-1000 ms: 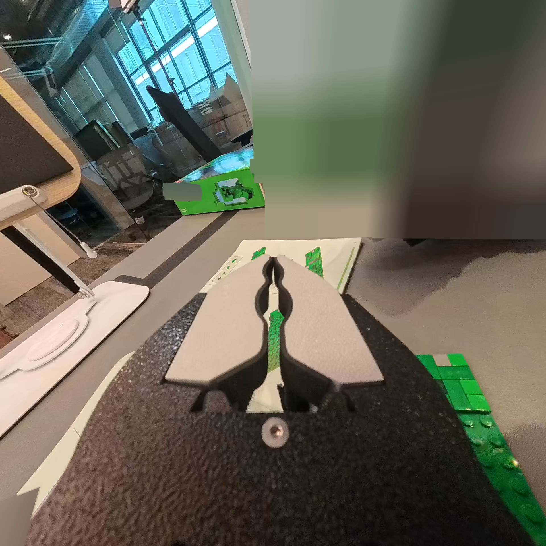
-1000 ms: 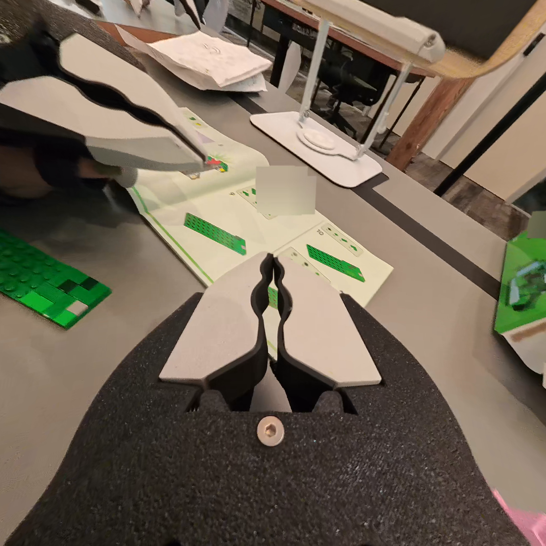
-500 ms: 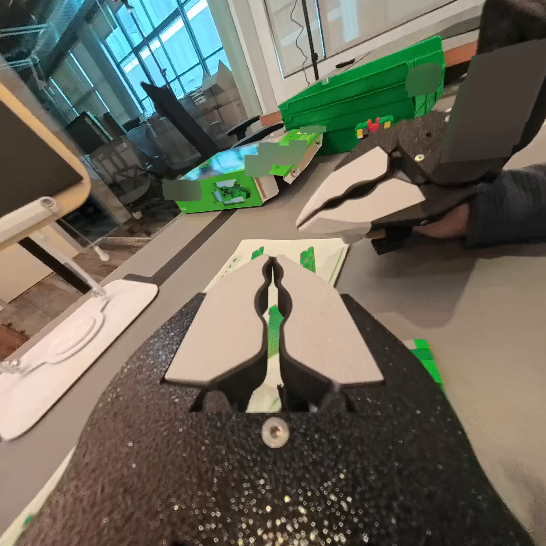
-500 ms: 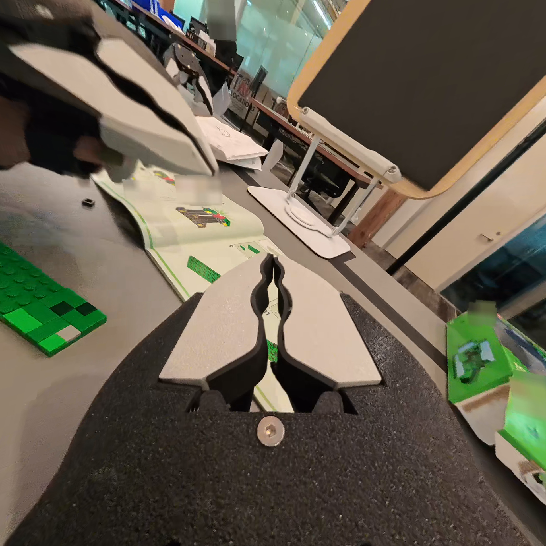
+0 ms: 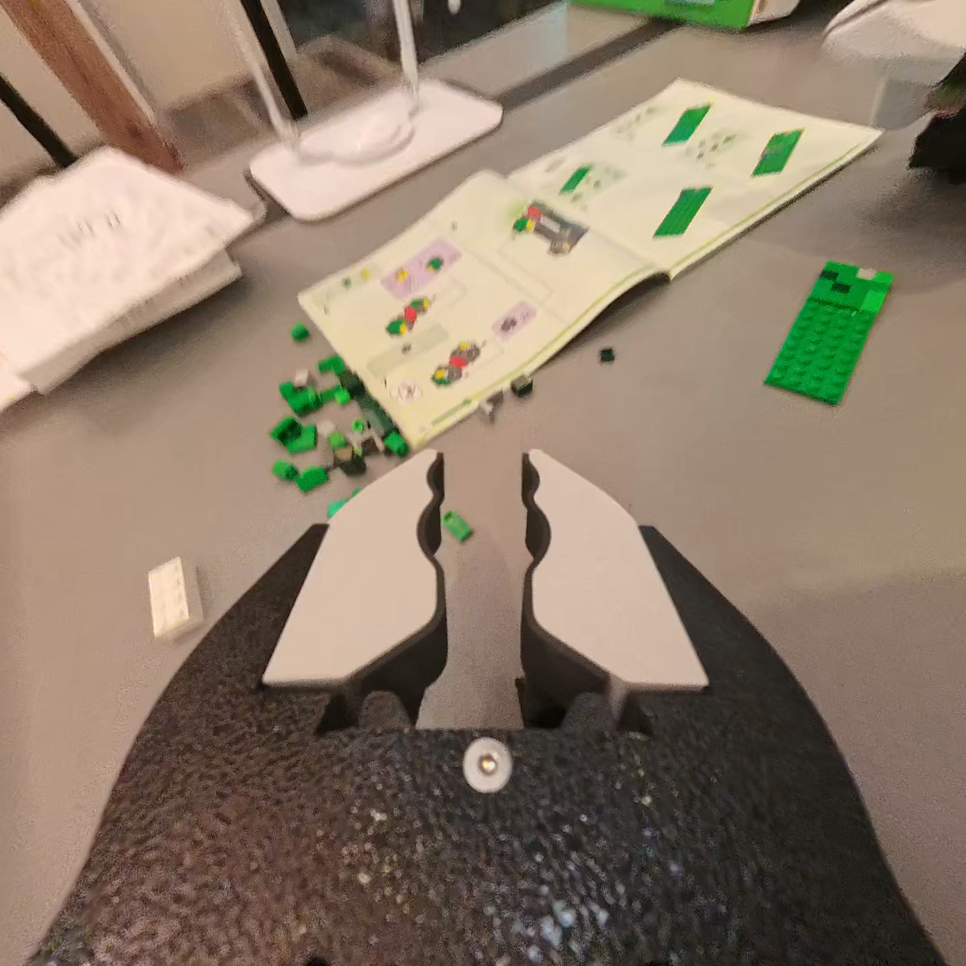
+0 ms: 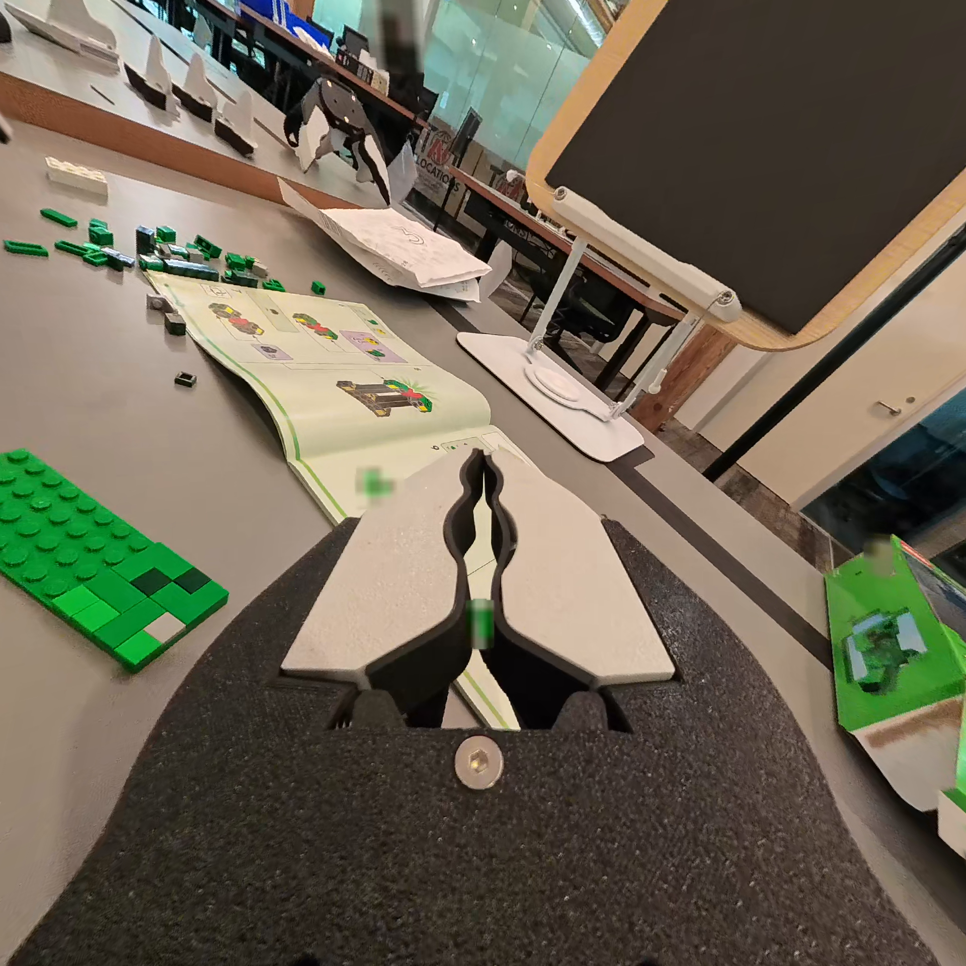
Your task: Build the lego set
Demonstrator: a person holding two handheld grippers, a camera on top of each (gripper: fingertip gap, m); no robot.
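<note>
In the left wrist view, the left gripper (image 5: 482, 460) hangs above the grey table (image 5: 732, 522), its two pale fingers parted with a clear gap and nothing between them. One small green piece (image 5: 457, 525) lies on the table in that gap, close to the left finger's inner edge; whether it touches the finger cannot be told. Just past the fingertips sits the scatter of loose green bricks (image 5: 326, 418), crowding the near corner of the open instruction booklet (image 5: 549, 272). A white brick (image 5: 172, 596) lies alone to the left, apart from the pile. The green baseplate (image 5: 831, 329) rests to the right of the booklet, tiles covering its far end. Beyond the booklet stands a white lamp base (image 5: 376, 146), with a white paper bag (image 5: 104, 251) to its left. This view is blurred by motion.

The right wrist view is sharp. The right gripper (image 6: 484, 460) has its fingers pressed together at the tips, holding nothing, poised over the booklet's (image 6: 334, 397) near page. The baseplate (image 6: 78, 543) lies to the left, its tiled end nearest the camera. The loose bricks (image 6: 172, 251) lie at the booklet's far corner, and the white brick (image 6: 76, 175) sits beyond them. Only this view shows the green set box (image 6: 888, 653) at the right, the lamp's arm (image 6: 643, 251) rising over its base (image 6: 554, 392), and the dark panel (image 6: 758, 130) behind it.
</note>
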